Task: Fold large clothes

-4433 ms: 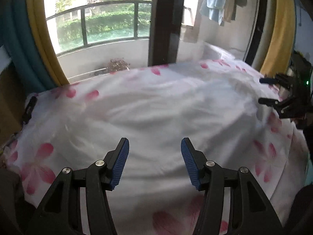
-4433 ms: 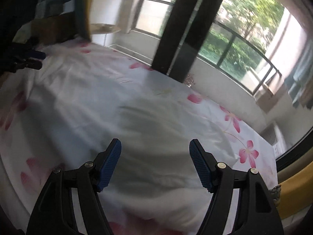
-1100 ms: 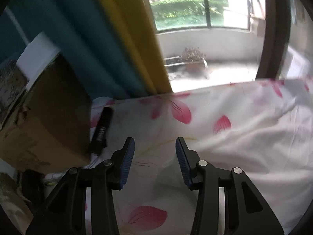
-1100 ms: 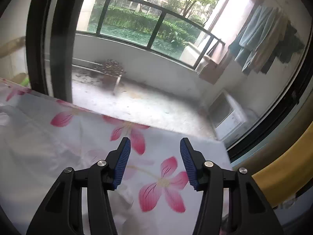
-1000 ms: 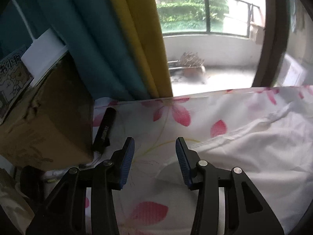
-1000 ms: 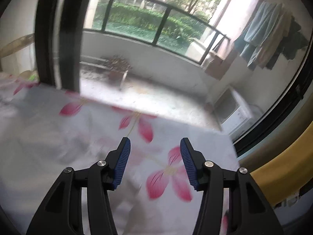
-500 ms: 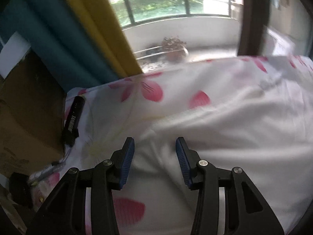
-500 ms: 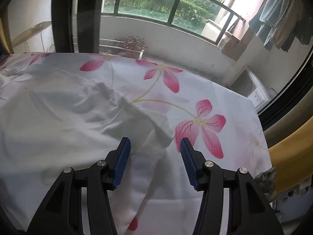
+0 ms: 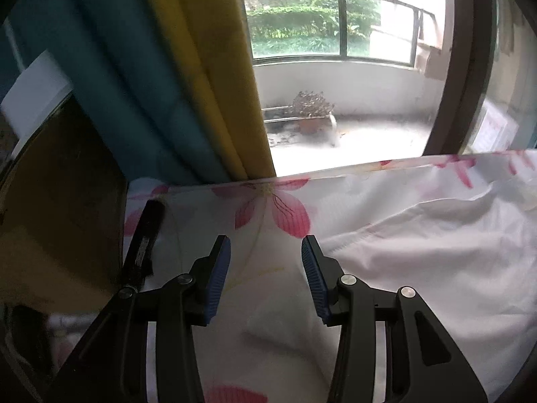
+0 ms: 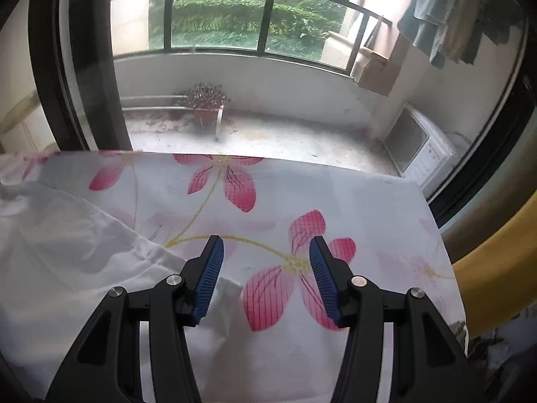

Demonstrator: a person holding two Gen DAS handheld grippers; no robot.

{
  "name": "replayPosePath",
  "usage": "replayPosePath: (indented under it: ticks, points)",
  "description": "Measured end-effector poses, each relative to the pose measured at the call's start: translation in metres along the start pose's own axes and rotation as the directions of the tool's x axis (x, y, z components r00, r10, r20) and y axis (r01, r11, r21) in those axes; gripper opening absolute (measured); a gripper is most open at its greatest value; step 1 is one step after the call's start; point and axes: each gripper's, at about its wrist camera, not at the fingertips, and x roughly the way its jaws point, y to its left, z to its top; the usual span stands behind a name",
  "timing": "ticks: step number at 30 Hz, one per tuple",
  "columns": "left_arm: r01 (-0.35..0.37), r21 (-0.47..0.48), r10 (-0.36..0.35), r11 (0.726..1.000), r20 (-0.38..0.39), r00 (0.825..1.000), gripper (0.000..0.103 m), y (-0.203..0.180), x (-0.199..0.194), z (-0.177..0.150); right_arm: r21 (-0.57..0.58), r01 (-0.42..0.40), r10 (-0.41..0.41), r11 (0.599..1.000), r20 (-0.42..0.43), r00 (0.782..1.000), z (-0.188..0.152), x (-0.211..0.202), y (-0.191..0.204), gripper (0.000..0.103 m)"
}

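1. The garment [image 9: 419, 252] is plain white cloth, spread loosely over a flowered sheet [image 10: 302, 194] on a flat surface by the balcony window. It lies wrinkled, not yet folded as far as I can see.

2. The left gripper [image 9: 265, 278] hovers over the garment's near corner, its fingers moderately apart and empty. A stitched hem runs just beside its right pad; a small flap of the cloth sits right under the gap.

3. The right gripper [image 10: 265, 278] is likewise half-spread with nothing between the pads. The garment's other corner lies under its left finger; the gap itself is mostly over the sheet's pink flower.

4. Handling, as I judge it: light, limp and thin. It will sag and crease wherever it is unsupported, and it could slide on the smooth sheet.

5. The best hold looks like the hemmed corners, one per gripper, where the doubled fabric gives the pads something firmer to pinch.

6. The risk is pinching the sheet along with the garment, both being thin and pale.

7. A dark stick-like object [image 9: 144, 238] lies at the sheet's left edge, clear of the cloth.
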Motion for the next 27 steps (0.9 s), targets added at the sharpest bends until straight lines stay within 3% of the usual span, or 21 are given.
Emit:
replayPosePath:
  ticks: [5,8,11,12,13,14,15,20,23,25,27]
  points:
    - [0.088,-0.06,-0.09,0.994,-0.04,0.995,0.047,0.008,-0.017,-0.022,0.048,-0.06,0.062,0.997,-0.044,0.997,-0.023,-0.003,-0.001,0.053]
    - [0.191,-0.082,-0.2,0.978,-0.108,0.974,0.047,0.0,-0.011,-0.037,0.079,-0.151,0.156,0.985,-0.05,0.987,-0.034,-0.001,0.001,0.053]
    - [0.179,-0.039,-0.183,0.983,-0.106,0.977,0.047,-0.009,-0.008,-0.042,0.072,-0.206,0.209,0.976,-0.039,0.977,-0.038,0.002,0.007,0.052]
    - [0.18,-0.032,-0.183,0.983,-0.108,0.977,0.047,-0.011,-0.006,-0.041,0.061,-0.217,0.219,0.974,-0.034,0.975,-0.038,0.002,0.01,0.034]
    - [0.178,-0.034,-0.181,0.983,-0.097,0.979,0.032,-0.009,-0.007,-0.04,0.043,-0.223,0.225,0.974,-0.034,0.974,-0.037,0.002,0.013,0.002]
    - [0.169,-0.039,-0.172,0.985,-0.089,0.981,0.014,-0.008,-0.005,-0.038,0.033,-0.214,0.215,0.976,-0.037,0.976,-0.038,0.003,0.017,0.001]
    - [0.15,-0.046,-0.153,0.988,-0.079,0.985,0.003,-0.005,-0.005,-0.036,0.028,-0.211,0.212,0.977,-0.034,0.977,-0.038,0.003,0.017,0.001]
    - [0.125,-0.069,-0.125,0.99,-0.004,0.992,0.003,0.001,-0.019,-0.03,0.032,-0.162,0.163,0.986,-0.023,0.986,-0.038,0.006,0.009,0.001]
    - [0.113,-0.087,-0.116,0.99,-0.027,0.993,0.015,0.005,-0.023,-0.033,0.038,-0.155,0.156,0.987,-0.025,0.987,-0.038,0.003,0.009,0.001]
    - [0.101,-0.094,-0.105,0.99,-0.03,0.994,0.049,0.006,-0.027,-0.034,0.035,-0.135,0.136,0.99,-0.033,0.99,-0.038,-0.002,0.011,0.004]
    - [0.12,-0.112,-0.122,0.986,-0.016,0.992,0.052,0.005,-0.041,-0.039,0.043,-0.122,0.124,0.992,-0.035,0.992,-0.042,-0.011,0.01,0.012]
